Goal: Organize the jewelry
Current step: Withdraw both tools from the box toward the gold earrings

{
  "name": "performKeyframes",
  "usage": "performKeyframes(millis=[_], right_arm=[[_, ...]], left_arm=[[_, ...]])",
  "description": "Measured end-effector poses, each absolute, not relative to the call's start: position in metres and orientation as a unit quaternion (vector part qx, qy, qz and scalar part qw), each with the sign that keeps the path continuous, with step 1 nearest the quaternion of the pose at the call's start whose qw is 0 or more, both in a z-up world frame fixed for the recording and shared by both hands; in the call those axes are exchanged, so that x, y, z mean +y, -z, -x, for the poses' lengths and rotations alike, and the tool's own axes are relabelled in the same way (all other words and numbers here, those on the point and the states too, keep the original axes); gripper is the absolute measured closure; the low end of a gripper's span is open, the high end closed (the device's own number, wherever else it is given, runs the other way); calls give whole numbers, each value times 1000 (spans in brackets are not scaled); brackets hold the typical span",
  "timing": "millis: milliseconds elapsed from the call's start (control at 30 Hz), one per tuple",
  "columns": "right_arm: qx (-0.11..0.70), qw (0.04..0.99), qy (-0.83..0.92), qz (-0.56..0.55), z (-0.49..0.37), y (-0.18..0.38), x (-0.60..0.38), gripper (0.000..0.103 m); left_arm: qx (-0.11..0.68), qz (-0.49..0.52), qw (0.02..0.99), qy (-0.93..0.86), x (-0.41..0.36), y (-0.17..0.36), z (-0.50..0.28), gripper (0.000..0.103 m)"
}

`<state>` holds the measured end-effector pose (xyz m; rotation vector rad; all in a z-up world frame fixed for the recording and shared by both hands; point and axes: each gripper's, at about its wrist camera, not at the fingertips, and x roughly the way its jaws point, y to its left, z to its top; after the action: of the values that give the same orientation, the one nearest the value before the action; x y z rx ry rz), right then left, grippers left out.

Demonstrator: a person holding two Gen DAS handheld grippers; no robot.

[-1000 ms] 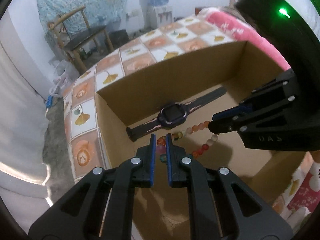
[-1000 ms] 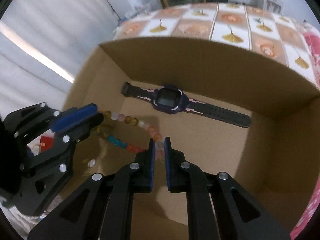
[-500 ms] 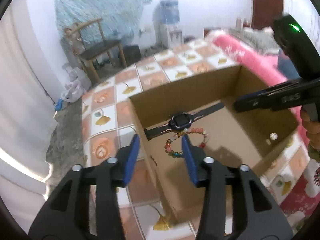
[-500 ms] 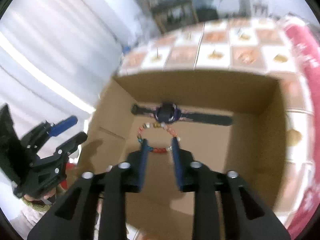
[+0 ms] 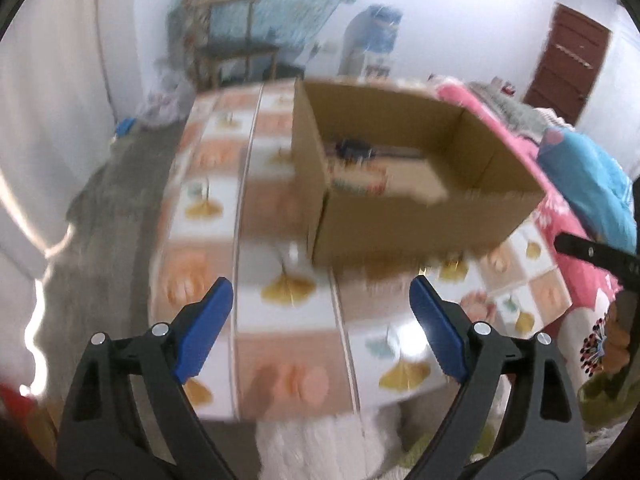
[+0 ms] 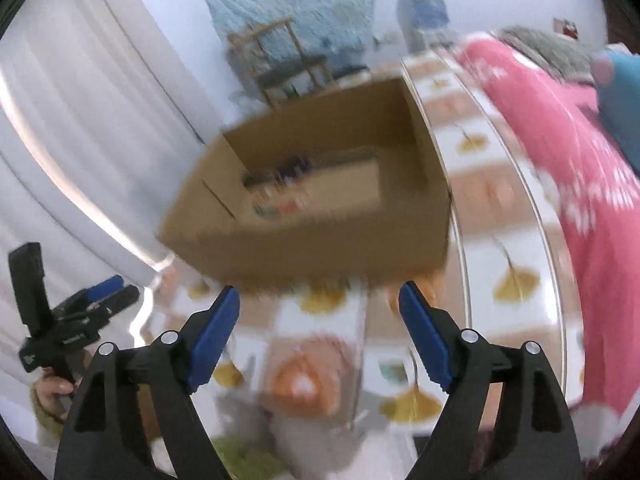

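Jewelry, a string of colored beads (image 5: pixel 358 184) and a dark watch (image 5: pixel 354 148), lies inside the open brown cardboard box (image 5: pixel 420 216) on the desk (image 5: pixel 288 320), so the job looks nearly done, and both the left gripper (image 5: pixel 320 308) and the right gripper (image 6: pixel 319 308) have just been opening their blue fingers wide, with nothing between them.

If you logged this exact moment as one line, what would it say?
left tongs: open, empty | right tongs: open, empty | both jaws just opened | bead bracelet, watch: in cardboard box

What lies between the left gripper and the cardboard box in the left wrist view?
Only bare patterned tablecloth separates the open left gripper from the cardboard box; nothing else shows there in the left wrist view.
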<state>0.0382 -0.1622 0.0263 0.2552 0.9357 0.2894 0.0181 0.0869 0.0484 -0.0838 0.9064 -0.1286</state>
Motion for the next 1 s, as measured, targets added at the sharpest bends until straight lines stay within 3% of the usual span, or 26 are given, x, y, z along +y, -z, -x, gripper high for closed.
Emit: performKeyframes(millis=[133,200,300,433,633,1000], right_arm=[[459,877,-112,-89,-23,-18,-164,23],[447,885,-95,-87,-16,-23,-171,13],[403,910,-52,-81,-4,-36,-188,7],[365,930,8,-48,4,-44,-201,7],[377,926,14,-13,-13,-35,-199,7],[441,886,-110,-89,-73,-1,-177,7]], left_arm=[[453,43,889,51,81,-35,-10,17],[447,33,893,46,77,-37,-7,17],[440,29,897,43,74,-40,-2,17],[432,23,901,36,69,-41,-3,15],[444,33,895,42,66,-25,-18,14],[455,9,890,37,61,-7,-60,14]])
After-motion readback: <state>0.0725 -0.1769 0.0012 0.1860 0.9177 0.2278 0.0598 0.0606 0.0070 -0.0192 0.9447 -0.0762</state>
